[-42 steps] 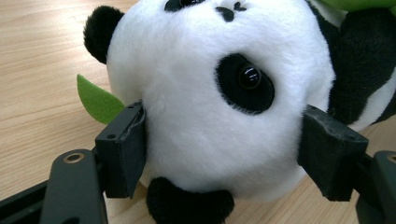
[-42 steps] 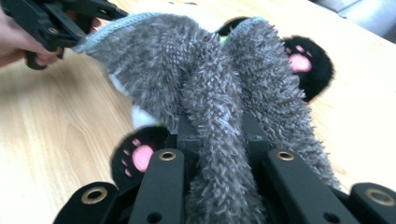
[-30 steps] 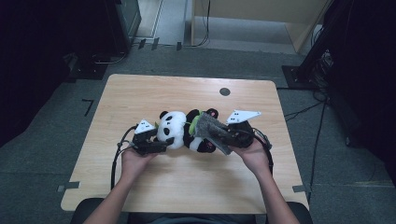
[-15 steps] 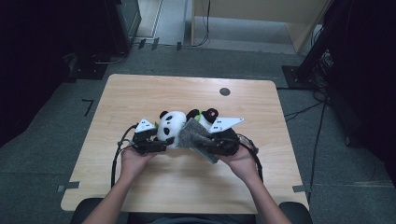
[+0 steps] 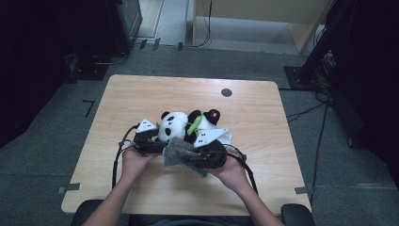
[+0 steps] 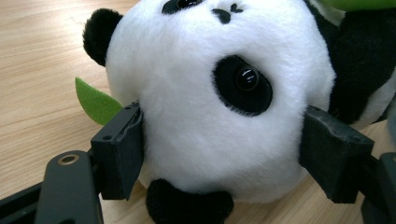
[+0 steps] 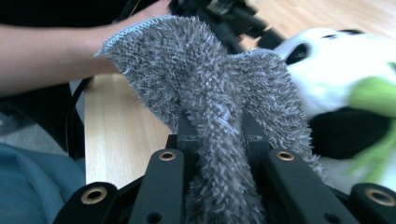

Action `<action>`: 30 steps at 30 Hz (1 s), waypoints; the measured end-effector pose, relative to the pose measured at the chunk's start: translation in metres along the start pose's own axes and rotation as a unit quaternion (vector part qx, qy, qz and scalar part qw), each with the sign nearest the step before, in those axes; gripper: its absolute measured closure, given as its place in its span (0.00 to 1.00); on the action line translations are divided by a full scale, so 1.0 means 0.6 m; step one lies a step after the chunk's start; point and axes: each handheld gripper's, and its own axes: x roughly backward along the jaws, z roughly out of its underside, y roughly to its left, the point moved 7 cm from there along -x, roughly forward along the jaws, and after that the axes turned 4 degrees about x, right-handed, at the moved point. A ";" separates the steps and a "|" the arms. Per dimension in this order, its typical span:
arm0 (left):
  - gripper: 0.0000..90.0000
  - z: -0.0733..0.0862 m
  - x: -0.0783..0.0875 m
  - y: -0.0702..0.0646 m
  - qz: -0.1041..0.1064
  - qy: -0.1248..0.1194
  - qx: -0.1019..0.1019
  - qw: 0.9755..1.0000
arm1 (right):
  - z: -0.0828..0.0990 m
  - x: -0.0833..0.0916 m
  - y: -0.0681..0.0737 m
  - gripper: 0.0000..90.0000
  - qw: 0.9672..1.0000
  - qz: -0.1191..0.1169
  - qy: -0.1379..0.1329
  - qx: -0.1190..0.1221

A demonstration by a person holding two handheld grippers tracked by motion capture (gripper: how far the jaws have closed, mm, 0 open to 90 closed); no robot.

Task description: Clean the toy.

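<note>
One plush panda (image 5: 181, 126) lay on its side near the middle of the wooden tabletop (image 5: 263, 108), its white head toward the person's left and its black body, with a green leaf piece and a pink-marked paw, toward the right; one grey shaggy cloth (image 5: 178, 149) sat just in front of it, on the person's side. There were two grippers, one in each hand; the left gripper (image 5: 149, 136) was clenched on the panda's head, and in the left gripper view its two black jaws pressed into the white fur on either side of the head (image 6: 219, 107), a single black eye showing between them and one green leaf (image 6: 95, 100) sticking out behind the near jaw. The right gripper (image 5: 207, 153) was grasping the cloth; in the right gripper view the grey pile (image 7: 210, 107) was pinched between the two jaws and fanned out above them, with the panda (image 7: 345, 88) just beside it and a bare forearm (image 7: 51, 51) beyond; one dark round mark (image 5: 226, 92) lay on the tabletop well apart from the toy.
</note>
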 end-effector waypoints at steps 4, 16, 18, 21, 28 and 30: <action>0.24 -0.001 0.000 0.000 0.002 0.004 -0.001 1.000 | 0.014 -0.033 -0.004 0.85 1.000 0.001 0.028 0.006; 0.25 -0.002 0.000 0.000 0.001 0.003 0.003 1.000 | 0.026 -0.090 -0.043 0.85 0.997 0.039 0.062 -0.002; 0.25 -0.002 0.000 0.000 0.001 0.003 0.005 1.000 | 0.025 -0.098 -0.051 0.85 0.996 0.058 0.069 -0.002; 0.25 -0.003 -0.001 0.000 0.001 0.001 0.008 1.000 | 0.025 -0.099 -0.053 0.85 0.995 0.071 0.069 0.004; 0.25 -0.002 -0.002 0.000 0.000 0.000 0.008 1.000 | 0.033 -0.087 -0.057 0.85 0.994 0.097 0.059 0.006; 0.25 -0.002 -0.002 -0.001 0.000 0.001 0.007 1.000 | 0.040 -0.076 -0.057 0.85 0.993 0.106 0.051 0.005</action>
